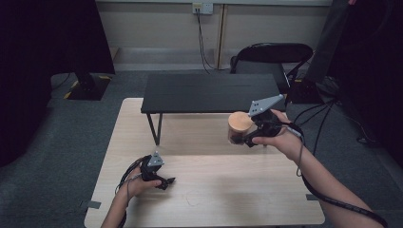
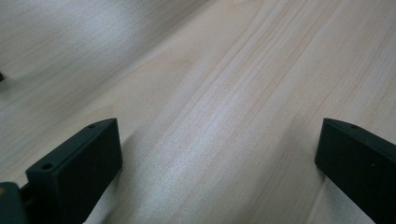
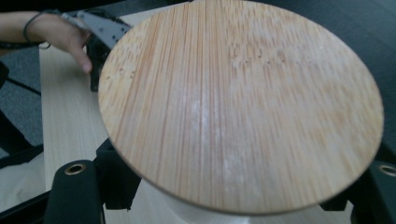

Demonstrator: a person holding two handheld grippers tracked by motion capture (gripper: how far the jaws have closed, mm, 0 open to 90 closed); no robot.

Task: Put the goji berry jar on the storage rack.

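Right gripper (image 1: 243,138): jaws closed on the body of a jar (image 1: 236,134) just below its round bamboo lid (image 3: 240,100), a grip that keeps the jar upright and leaves the lid free. The jar hangs above the counter (image 1: 199,199), just in front of the low black shelf (image 1: 209,92) — judged to be bound for the shelf top.

Left gripper (image 1: 166,182): jaws wide apart with nothing between them, resting low over bare wood at the near left, well apart from the jar — parked out of the way.

Clearances: the shelf's front edge lies close behind the jar; its top is bare. The shelf leg (image 1: 156,128) stands to the left. A chair (image 1: 273,54) sits beyond.
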